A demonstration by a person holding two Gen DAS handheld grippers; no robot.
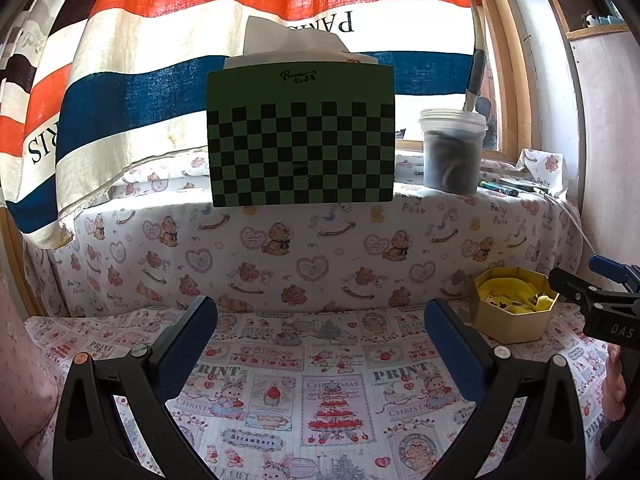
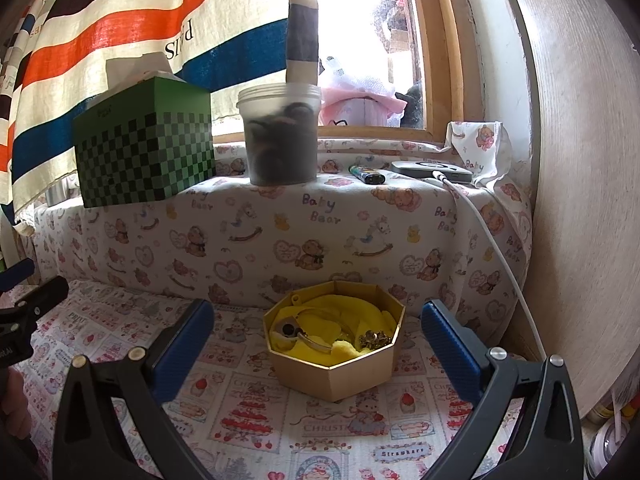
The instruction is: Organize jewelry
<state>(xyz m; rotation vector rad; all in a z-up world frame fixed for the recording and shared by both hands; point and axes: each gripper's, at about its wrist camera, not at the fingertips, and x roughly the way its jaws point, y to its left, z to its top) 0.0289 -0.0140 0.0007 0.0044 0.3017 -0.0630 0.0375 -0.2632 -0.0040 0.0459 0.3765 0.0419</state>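
Left gripper (image 1: 320, 332) spread wide over printed cloth (image 1: 280, 360), holding nothing. Right gripper (image 2: 318, 332) equally wide, empty, jaws flanking the view of a gold box (image 2: 334, 364) just ahead. Inside, jewelry (image 2: 374, 338) on yellow lining. Farther back, on the ledge: checkered box (image 2: 146, 148), tub (image 2: 280, 136).

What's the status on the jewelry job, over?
Left gripper open, empty. Right gripper open, empty, facing the gold octagonal box. Jewelry lies inside on yellow cloth. Nothing in the way.
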